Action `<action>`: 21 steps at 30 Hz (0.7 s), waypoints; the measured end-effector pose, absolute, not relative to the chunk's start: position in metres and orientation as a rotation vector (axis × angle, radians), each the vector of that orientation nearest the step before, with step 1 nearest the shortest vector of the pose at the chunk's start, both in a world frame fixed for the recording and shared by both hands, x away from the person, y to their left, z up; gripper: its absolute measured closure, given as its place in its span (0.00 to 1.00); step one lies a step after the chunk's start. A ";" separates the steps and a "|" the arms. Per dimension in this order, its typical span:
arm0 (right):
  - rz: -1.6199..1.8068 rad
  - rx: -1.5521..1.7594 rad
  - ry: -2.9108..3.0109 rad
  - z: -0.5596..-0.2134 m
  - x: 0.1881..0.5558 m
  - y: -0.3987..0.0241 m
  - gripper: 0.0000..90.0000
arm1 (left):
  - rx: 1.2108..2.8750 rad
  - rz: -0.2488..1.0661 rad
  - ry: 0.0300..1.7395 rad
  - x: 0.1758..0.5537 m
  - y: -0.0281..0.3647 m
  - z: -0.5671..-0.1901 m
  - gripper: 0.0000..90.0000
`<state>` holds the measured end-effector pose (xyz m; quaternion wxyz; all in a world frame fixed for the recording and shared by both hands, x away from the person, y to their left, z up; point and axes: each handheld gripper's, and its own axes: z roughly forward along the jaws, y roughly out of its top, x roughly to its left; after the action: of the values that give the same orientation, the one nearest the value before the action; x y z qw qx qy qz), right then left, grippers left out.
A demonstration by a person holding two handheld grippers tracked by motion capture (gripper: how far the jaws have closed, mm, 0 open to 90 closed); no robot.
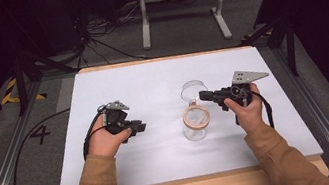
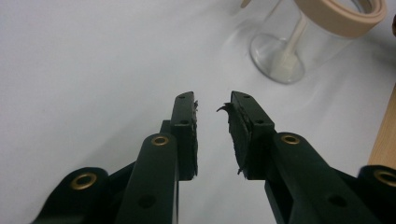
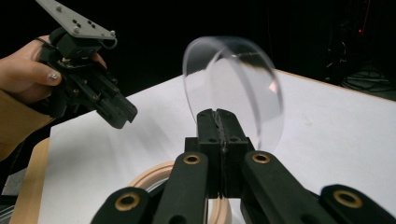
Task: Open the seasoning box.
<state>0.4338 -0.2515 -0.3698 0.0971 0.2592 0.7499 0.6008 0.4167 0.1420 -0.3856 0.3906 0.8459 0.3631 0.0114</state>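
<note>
1. While the right gripper [image 3: 218,116] pinches a clear lid [image 3: 233,88] by its edge, it holds it above the jar [image 1: 196,123].
2. That jar stands mid-table [image 1: 150,82], wooden ring [image 1: 196,116] on top.
3. Left gripper [image 2: 212,105] rests beside it, jaws spread, empty.

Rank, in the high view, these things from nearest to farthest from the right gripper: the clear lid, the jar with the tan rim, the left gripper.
1. clear lid: held in the right gripper fingers.
2. jar: just below-left.
3. left gripper: far across, at left.

Bright tabletop [image 1: 162,153], dark surroundings, soft slightly blurred frames.
</note>
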 end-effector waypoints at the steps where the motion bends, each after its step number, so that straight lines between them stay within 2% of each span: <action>1: 1.781 0.777 2.217 -0.371 0.436 -0.252 1.00 | 2.157 0.026 0.926 0.416 0.143 -0.386 0.80; 16: 1.747 0.787 2.212 -0.367 0.435 -0.253 1.00 | 2.157 0.034 0.921 0.416 0.144 -0.385 0.79; 17: 1.738 0.774 2.208 -0.365 0.433 -0.254 0.99 | 2.153 0.034 0.921 0.416 0.143 -0.385 0.78; 20: 1.710 0.736 2.212 -0.355 0.429 -0.257 0.88 | 2.150 0.036 0.901 0.416 0.144 -0.382 0.77; 21: 1.710 0.736 2.212 -0.355 0.429 -0.257 0.88 | 2.150 0.036 0.901 0.416 0.144 -0.382 0.77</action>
<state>0.4287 -0.2574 -0.3547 0.1251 0.2525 0.7590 0.5869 0.4156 0.1442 -0.3818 0.3942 0.8474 0.3553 0.0142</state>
